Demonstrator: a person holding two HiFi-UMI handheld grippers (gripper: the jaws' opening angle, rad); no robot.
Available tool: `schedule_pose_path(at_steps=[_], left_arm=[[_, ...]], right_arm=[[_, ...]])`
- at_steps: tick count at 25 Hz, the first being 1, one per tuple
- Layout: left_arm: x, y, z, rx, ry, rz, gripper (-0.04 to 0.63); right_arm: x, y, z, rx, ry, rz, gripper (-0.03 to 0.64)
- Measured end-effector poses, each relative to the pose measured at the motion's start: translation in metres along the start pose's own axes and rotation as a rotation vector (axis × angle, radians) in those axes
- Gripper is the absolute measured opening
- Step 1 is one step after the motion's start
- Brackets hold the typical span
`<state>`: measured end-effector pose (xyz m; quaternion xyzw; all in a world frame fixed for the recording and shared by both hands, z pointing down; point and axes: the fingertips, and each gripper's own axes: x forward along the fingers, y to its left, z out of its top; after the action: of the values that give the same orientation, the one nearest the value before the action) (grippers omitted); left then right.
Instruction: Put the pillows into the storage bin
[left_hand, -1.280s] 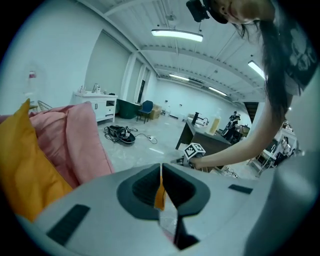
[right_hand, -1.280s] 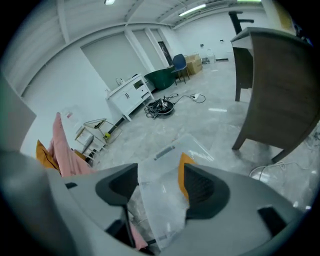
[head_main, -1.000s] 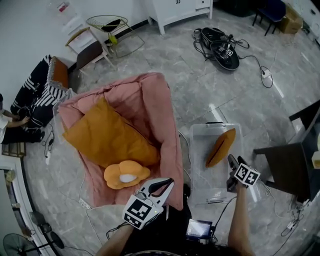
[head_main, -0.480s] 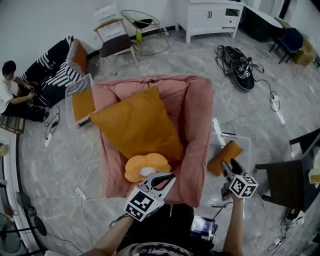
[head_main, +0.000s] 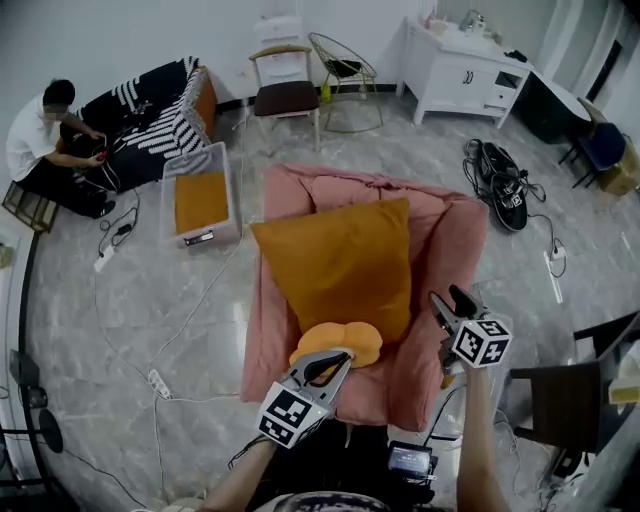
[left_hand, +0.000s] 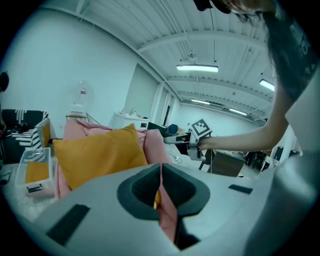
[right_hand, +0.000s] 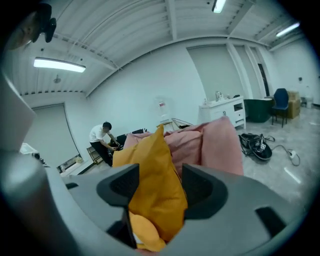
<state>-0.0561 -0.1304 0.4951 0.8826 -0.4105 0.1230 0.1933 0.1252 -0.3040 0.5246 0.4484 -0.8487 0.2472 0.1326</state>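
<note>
A big orange pillow (head_main: 340, 265) leans upright in the pink armchair (head_main: 445, 225). A small yellow flower-shaped pillow (head_main: 338, 342) lies at its foot. My left gripper (head_main: 340, 358) hovers just in front of the flower pillow, jaws shut and empty; in the left gripper view (left_hand: 161, 175) its pads meet in a thin line. My right gripper (head_main: 450, 300) is over the armchair's right arm. Its jaws have just been closing slightly and stand wide apart, gripping nothing. In the right gripper view (right_hand: 157, 185) the orange pillow (right_hand: 155, 170) lies beyond the jaws. A clear bin (head_main: 178, 165) holding an orange cushion stands left of the armchair.
A person (head_main: 45, 130) sits on the floor at back left beside a striped couch (head_main: 150, 95). Two chairs (head_main: 285, 95) and a white cabinet (head_main: 470, 65) line the back wall. Cables and a power strip (head_main: 155, 383) lie on the floor; a dark table (head_main: 560, 390) stands at right.
The view has swung left. Both grippers moved from beside the clear bin on the right toward the armchair; the right one rose to the armchair's arm, and that bin has left the view.
</note>
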Motion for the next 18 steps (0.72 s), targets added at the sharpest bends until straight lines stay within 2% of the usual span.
schedule_pose_path(at_steps=[6,8,12,14,17,18], left_arm=[[-0.04,0.034,-0.012,-0.066,-0.03,0.066,0.021],[-0.053,0.043,-0.018,-0.077,-0.03,0.089,0.021],[-0.082,0.055,-0.036,-0.09,-0.01,0.142,0.021],[-0.098,0.062,-0.046,-0.104,0.004,0.18,0.021],[-0.123,0.074,-0.06,-0.142,0.016,0.251,0.021],[-0.13,0.078,-0.065,-0.159,0.017,0.278,0.021]], right_arm=[[0.078,0.031,0.053,-0.068,0.016,0.043,0.272],[0.106,0.027,0.066,-0.023,0.015,0.036,0.272],[0.149,0.012,0.085,0.118,-0.015,-0.003,0.32],[0.168,0.007,0.089,0.143,-0.017,-0.018,0.33],[0.192,0.013,0.08,0.148,0.027,-0.026,0.329],[0.196,0.017,0.075,0.146,0.037,-0.03,0.279]])
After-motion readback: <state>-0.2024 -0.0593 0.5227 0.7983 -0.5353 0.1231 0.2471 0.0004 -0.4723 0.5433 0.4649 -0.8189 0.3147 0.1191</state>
